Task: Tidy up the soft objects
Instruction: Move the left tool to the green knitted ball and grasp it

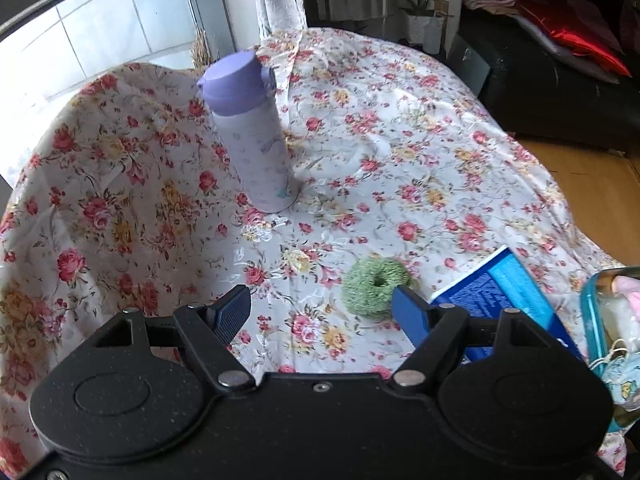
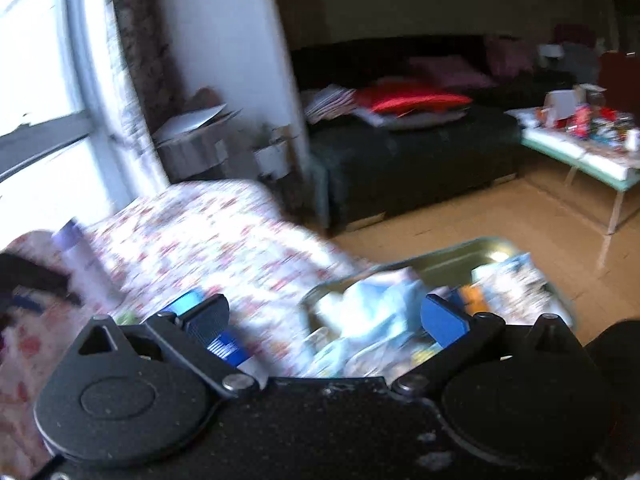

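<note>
left wrist cam looks steeply down, close over the floral cloth (image 1: 400, 128); right wrist cam faces flatter, toward the sofa (image 2: 400, 160); both catch the bottle (image 1: 252, 136)

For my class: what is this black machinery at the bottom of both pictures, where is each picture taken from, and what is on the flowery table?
Each picture comes from a camera on a hand-held gripper, looking along its two fingers. The left gripper is open and empty over the floral tablecloth. There stand a purple bottle, a green scrunchie, a blue box and a container of soft things. The right view is blurred; the right gripper, open and empty, hangs by the container.
</note>
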`<state>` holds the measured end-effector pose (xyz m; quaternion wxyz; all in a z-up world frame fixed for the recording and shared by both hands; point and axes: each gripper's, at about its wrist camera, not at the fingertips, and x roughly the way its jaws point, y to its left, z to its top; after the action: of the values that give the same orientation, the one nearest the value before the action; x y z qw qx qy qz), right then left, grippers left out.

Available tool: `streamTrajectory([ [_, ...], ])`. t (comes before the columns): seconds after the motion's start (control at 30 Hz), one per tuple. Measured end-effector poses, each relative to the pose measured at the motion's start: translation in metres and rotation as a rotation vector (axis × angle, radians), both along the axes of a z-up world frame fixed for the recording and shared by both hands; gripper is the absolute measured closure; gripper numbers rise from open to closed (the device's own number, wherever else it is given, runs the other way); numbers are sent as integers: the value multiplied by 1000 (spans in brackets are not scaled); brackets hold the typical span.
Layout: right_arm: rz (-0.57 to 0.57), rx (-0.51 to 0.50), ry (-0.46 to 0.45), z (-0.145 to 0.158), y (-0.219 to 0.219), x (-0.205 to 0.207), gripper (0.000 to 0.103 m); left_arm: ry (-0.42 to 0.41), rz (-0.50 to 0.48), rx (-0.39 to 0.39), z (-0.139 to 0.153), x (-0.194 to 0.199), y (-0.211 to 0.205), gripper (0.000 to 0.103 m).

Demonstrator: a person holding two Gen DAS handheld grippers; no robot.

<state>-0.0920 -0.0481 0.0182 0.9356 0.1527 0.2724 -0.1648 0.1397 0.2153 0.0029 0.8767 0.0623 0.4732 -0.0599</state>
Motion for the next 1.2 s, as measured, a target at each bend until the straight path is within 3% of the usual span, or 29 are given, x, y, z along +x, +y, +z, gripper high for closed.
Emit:
streamTrajectory([
  [0.3, 258, 57, 122, -22, 45, 10, 0, 54, -67, 4, -31, 19, -12, 29],
  [0.57, 365, -9, 171, -29, 76, 12, 0, 108, -8, -113, -55, 54, -24, 29],
  [0.73, 419, -46, 186, -34, 89, 15, 0, 168, 20, -91, -79, 71, -32, 27],
  [0.87, 448, -56, 202, -38, 99, 18, 0, 240, -3, -134, -93, 78, -34, 29],
  [0.9, 456, -53, 207, -39, 100, 19, 0, 246, -11, -149, -94, 78, -33, 41],
  [0.93, 461, -53, 210, -40, 101, 21, 0, 245, -24, -166, -92, 77, -33, 44],
  [1.2, 507, -40, 251, -47, 114, 24, 0, 155, -79, -91, -61, 59, 5, 46],
])
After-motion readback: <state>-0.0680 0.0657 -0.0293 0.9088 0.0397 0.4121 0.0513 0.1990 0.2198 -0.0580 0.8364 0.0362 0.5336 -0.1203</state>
